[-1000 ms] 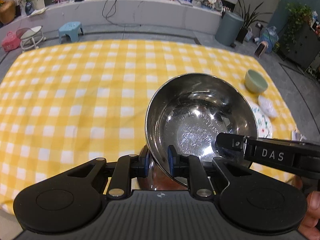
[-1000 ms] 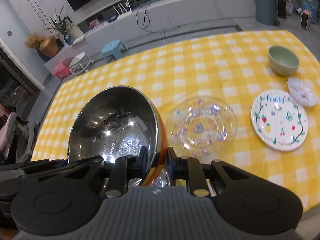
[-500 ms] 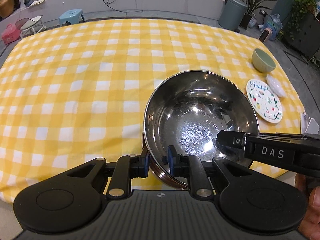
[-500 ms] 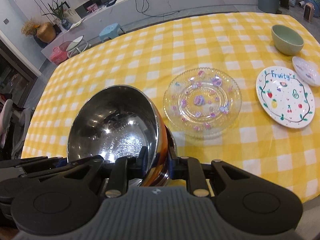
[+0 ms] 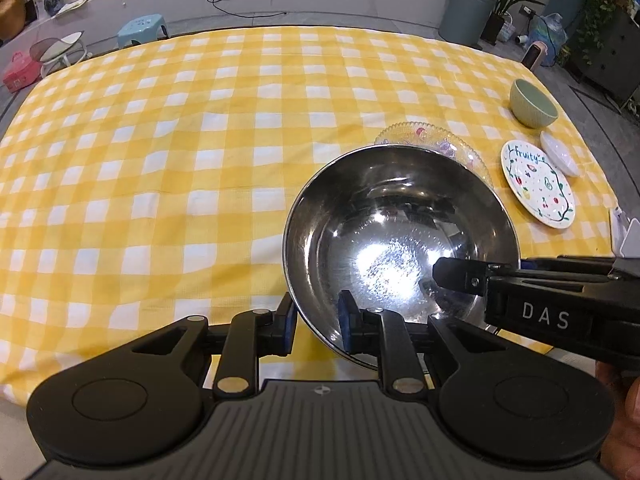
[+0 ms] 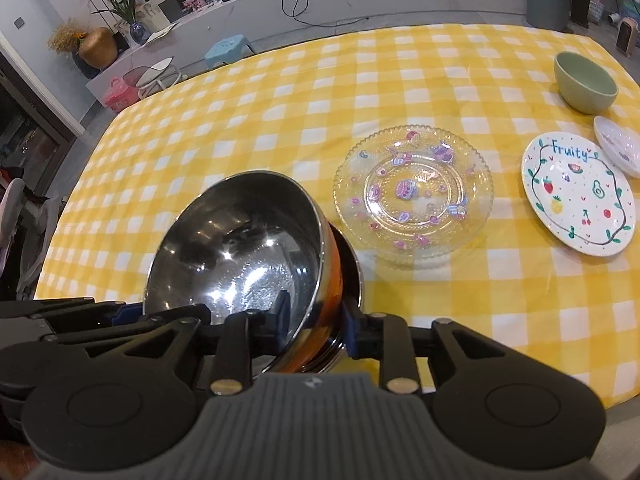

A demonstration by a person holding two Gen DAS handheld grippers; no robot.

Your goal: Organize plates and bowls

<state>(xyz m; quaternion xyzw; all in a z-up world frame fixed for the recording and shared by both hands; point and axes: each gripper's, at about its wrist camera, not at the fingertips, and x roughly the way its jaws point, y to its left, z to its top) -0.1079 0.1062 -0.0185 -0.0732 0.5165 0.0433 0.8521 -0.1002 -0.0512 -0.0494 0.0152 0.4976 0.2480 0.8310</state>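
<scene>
The steel bowl [image 5: 400,236], its rim gripped by both the left claw [image 5: 314,322] and right claw [image 6: 314,320], had been lowered onto the worktop [image 5: 160,160], nested, apparently ready for release.

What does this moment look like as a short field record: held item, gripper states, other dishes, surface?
held item: steel bowl, tilted, orange outside, rim pinched from two sides
left gripper: jaws astride the bowl's rim
right gripper: jaws astride the rim's other side
under bowl: second steel rim visible
other dishes: glass plate, Fruity plate, green bowl, small white dish
surface: yellow checked tablecloth
</scene>
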